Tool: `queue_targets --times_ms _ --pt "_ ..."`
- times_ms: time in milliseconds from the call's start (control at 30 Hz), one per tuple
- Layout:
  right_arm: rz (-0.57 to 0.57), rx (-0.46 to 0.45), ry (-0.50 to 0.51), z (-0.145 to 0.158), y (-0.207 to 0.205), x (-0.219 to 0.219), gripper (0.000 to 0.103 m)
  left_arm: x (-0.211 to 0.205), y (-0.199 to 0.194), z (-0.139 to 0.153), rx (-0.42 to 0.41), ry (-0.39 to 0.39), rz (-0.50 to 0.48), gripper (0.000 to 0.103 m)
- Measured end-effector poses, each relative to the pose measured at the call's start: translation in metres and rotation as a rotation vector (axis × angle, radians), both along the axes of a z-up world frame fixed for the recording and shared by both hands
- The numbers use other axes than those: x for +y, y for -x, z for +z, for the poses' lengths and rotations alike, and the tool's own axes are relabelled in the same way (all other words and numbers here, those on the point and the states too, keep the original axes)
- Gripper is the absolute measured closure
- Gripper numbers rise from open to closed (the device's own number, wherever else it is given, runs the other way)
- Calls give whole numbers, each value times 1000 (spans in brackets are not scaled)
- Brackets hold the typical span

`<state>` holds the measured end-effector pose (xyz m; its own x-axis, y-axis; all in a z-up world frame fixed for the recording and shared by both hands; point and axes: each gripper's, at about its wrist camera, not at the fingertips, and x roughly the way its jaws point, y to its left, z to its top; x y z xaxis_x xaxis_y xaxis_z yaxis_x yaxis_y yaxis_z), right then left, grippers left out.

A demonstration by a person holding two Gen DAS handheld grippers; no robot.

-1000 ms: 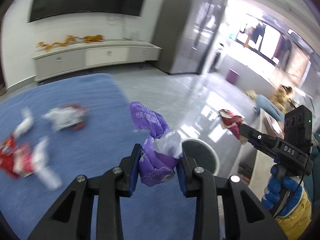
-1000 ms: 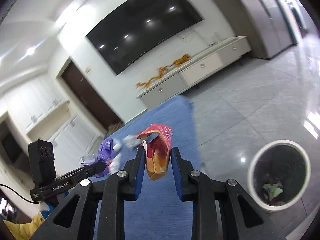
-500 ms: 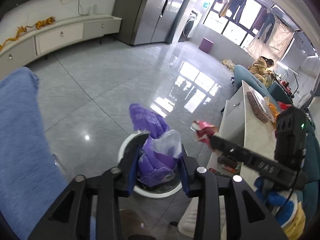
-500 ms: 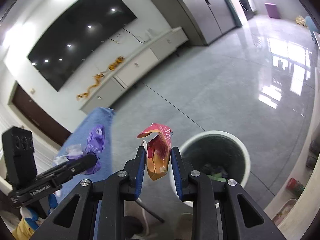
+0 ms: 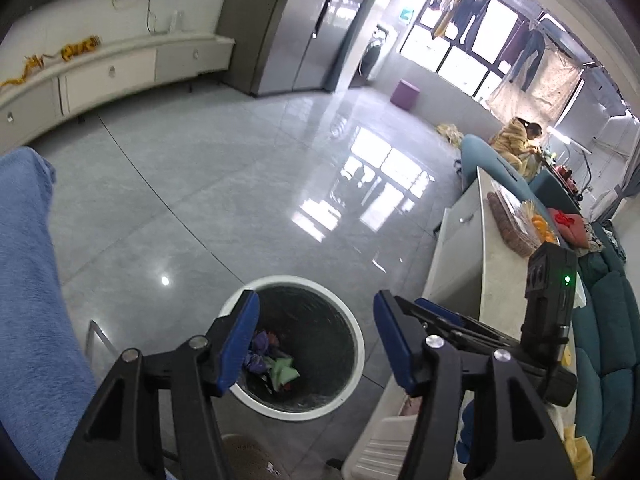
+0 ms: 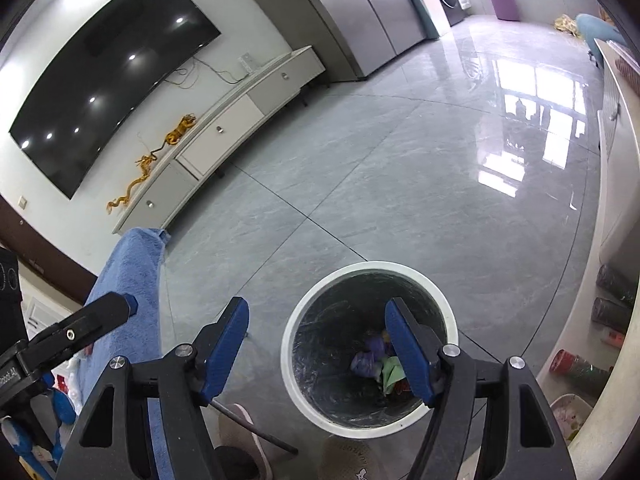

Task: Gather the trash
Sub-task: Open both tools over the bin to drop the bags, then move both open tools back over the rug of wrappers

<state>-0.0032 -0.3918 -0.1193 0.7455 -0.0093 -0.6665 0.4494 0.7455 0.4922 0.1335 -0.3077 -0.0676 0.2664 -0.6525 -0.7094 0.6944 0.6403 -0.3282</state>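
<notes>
Hovering over a white-rimmed trash bin [image 5: 298,284] on a grey tiled floor, both handheld grippers are at the drop step. The left gripper [image 5: 316,338] has its blue-padded jaws opening, with nothing between them. The right gripper [image 6: 316,346] is likewise opening and empty. Inside the bin, below and just beyond the fingertips, lie a purple wrapper [image 6: 366,360] and green scraps [image 5: 282,372]. A blue cloth-covered surface [image 5: 28,280] sits to the left, near the bin. The next move likely calls for turning back toward that surface to pick up more trash.
</notes>
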Motion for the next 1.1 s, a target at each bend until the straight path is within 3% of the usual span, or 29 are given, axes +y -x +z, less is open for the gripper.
queue_targets --times_ms 300,467,667,967,1100 --pt "71 -110 118 57 8 44 35 49 33 40 -103 -17 25 46" --pt "93 -191 183 94 27 72 36 101 48 58 -141 -28 74 46" --pt "128 -259 224 122 42 104 36 190 59 65 -155 -30 179 45" --pt "229 -291 285 150 37 165 36 328 78 54 -156 -24 372 45" --pt "280 -300 316 158 29 192 42 390 88 43 -183 -56 472 45"
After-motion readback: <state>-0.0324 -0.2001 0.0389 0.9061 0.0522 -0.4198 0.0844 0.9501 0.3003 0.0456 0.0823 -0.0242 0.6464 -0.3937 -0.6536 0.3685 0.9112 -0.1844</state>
